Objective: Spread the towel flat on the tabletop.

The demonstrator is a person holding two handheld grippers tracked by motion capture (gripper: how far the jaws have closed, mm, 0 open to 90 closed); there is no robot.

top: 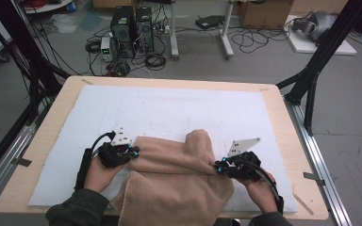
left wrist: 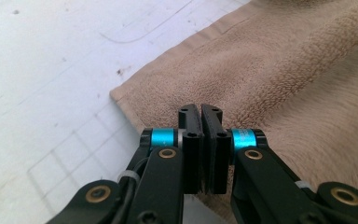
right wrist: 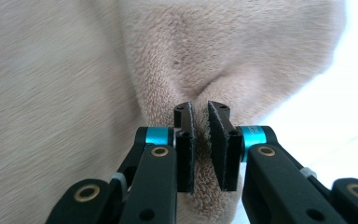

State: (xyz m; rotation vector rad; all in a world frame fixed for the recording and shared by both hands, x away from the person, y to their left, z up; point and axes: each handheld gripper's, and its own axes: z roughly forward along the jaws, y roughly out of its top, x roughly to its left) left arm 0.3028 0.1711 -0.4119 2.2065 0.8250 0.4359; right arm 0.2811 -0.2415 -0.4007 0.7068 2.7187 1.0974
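- Left gripper [top: 133, 151] is pinching the left edge of the tan towel [top: 174, 181]; in the left gripper view its jaws stand almost pressed together with only a thin layer of cloth between them, just near the towel corner [left wrist: 114, 94].
- Right gripper [top: 220, 166] is pinching a thicker fold on the right side of the towel; in the right gripper view the pile bulges between the two pads [right wrist: 217, 140] and the cloth gathers into creases toward them.
- Towel lies on the near half of the white mat [top: 136, 108] that covers the wooden table [top: 283, 122], between both hands, with its near end hanging over the table edge.
- I judge it is soft, light and limp: it will sag and drape when lifted, so it needs a hold at two points well apart, as now.
- It should not slip easily, because the terry surface is rough and the pads bite into it; nothing here is fragile.
- Best places to hold seem to be the hemmed edges and corners, where the cloth is flat and firm.
- Its look: one plain beige colour, fluffy loops, a flat woven band along the edge, and a raised hump [top: 199, 140] in the far middle part.
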